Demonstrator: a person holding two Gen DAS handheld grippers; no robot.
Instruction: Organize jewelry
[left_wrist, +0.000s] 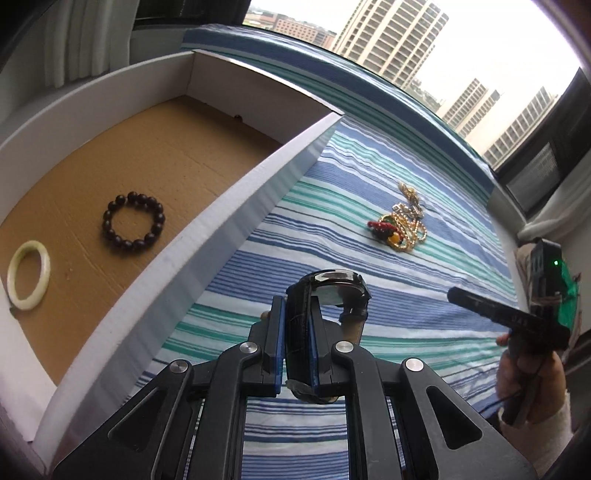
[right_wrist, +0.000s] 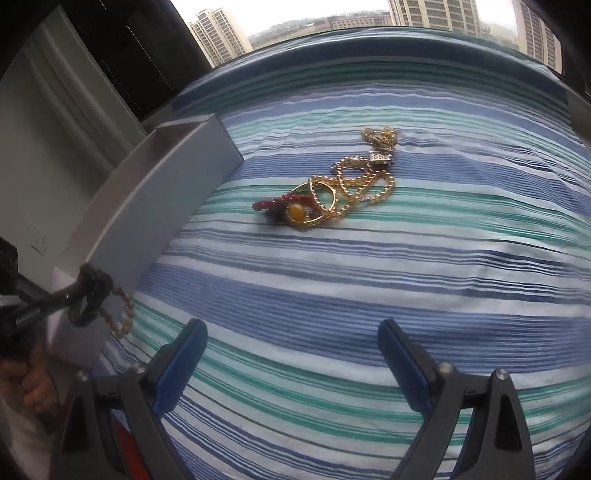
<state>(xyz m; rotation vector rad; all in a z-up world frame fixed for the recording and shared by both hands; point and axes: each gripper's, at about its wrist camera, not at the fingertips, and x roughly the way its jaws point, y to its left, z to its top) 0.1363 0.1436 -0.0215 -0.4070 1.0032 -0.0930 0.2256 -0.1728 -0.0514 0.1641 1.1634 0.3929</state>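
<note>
One box (left_wrist: 236, 206) holds two pieces – one dark bead bracelet (left_wrist: 133, 219) and one pale bangle (left_wrist: 27, 274). One watch (left_wrist: 327, 295) sits clamped; one tangled jewelry heap (right_wrist: 332, 188) – pieces uncountable – lies on the striped cloth (right_wrist: 406, 295).

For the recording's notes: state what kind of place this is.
Probably a bedroom in a high-rise flat: a striped bedsheet covers a soft, mattress-like surface, tower blocks stand outside the window at roughly eye level, and a curtain hangs beside it.
</note>
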